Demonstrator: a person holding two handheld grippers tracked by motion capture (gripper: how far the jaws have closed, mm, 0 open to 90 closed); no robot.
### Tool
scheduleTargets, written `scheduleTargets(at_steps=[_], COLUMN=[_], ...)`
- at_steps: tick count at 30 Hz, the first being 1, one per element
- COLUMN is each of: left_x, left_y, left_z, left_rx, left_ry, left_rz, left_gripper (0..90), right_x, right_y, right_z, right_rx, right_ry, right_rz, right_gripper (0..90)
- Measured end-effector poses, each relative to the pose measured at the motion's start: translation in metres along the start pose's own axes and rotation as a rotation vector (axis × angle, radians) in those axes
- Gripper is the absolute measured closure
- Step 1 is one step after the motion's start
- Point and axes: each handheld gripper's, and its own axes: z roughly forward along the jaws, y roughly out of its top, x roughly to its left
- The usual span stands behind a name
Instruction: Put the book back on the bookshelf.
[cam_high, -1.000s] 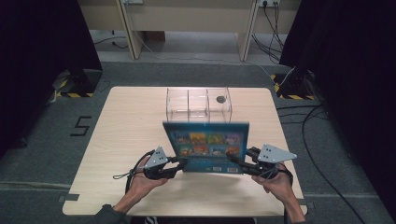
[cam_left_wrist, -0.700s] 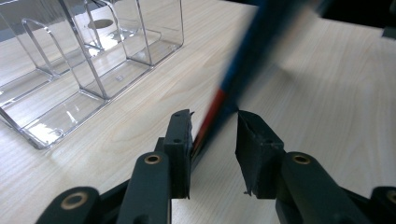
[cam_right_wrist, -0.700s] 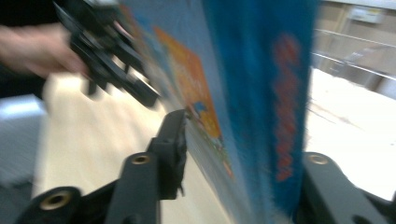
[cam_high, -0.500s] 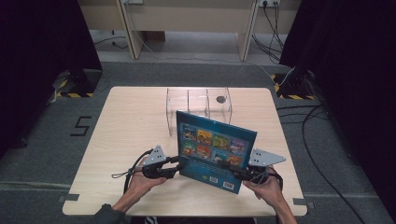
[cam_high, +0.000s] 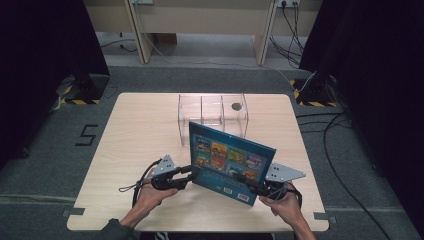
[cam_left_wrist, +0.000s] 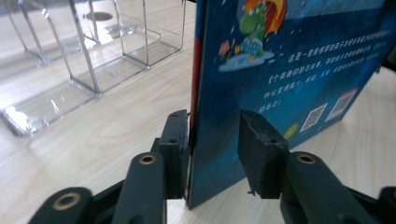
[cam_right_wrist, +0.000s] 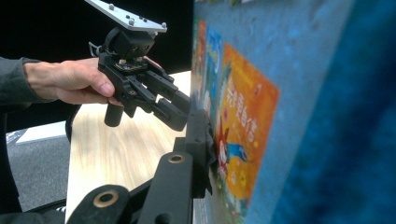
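Glossy book (cam_high: 227, 162) (paper), matt wood table (cam_high: 140, 130)

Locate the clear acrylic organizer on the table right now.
In the high view the clear acrylic organizer stands at the table's far centre, just behind the upright blue picture book.

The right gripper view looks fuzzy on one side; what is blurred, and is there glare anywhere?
Right gripper view: the book's cover blurs at the right, too close to focus. Left gripper view: the clear organizer throws pale glare, while the book's print stays sharp.
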Motion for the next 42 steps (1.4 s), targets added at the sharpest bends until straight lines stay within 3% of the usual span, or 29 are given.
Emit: scheduleTargets(at_steps=[4,7,10,13,16,19,21,24,36,42], left_x=[0.003,0.006,0.01,0.016,0.026,0.033,0.035,0.036,0.038,0.039], left_y=[-0.004,-0.008,-0.015,-0.022,-0.031,-0.033,-0.034,-0.035,-0.035,-0.038], left_z=[-0.008,-0.013,-0.013,-0.009,-0.008,-0.011,-0.012,-0.013,-0.013,-0.013], left_rx=[-0.003,0.026,0.12,0.22,0.311,0.311,0.307,0.306,0.302,0.278], left_ry=[0.017,0.04,0.124,0.152,0.221,0.266,0.273,0.27,0.274,0.266], left_rz=[-0.02,-0.027,0.022,-0.014,-0.03,-0.042,-0.027,-0.033,-0.026,-0.017], left_gripper=[52.9,46.5,42.3,37.7,34.5,33.4,32.5,31.2,30.6,28.6], right_x=[0.0,-0.002,-0.003,-0.002,-0.001,0.0,0.002,0.0,-0.003,-0.007], right_y=[-0.001,-0.003,-0.003,-0.001,0.002,0.006,0.009,0.01,0.015,0.02], right_z=[0.0,-0.001,-0.002,-0.003,-0.005,-0.007,-0.008,-0.009,-0.013,-0.021], right_rx=[-0.018,-0.022,-0.032,-0.051,-0.087,-0.114,-0.119,-0.15,-0.19,-0.206], right_ry=[-0.014,-0.037,-0.049,-0.057,-0.061,-0.077,-0.084,-0.09,-0.129,-0.173], right_rz=[0.023,0.038,0.03,0.038,0.052,0.027,0.045,0.076,0.086,0.094], right_gripper=[79.5,78.2,78.4,79.8,82.0,82.5,82.6,82.6,82.6,82.6])
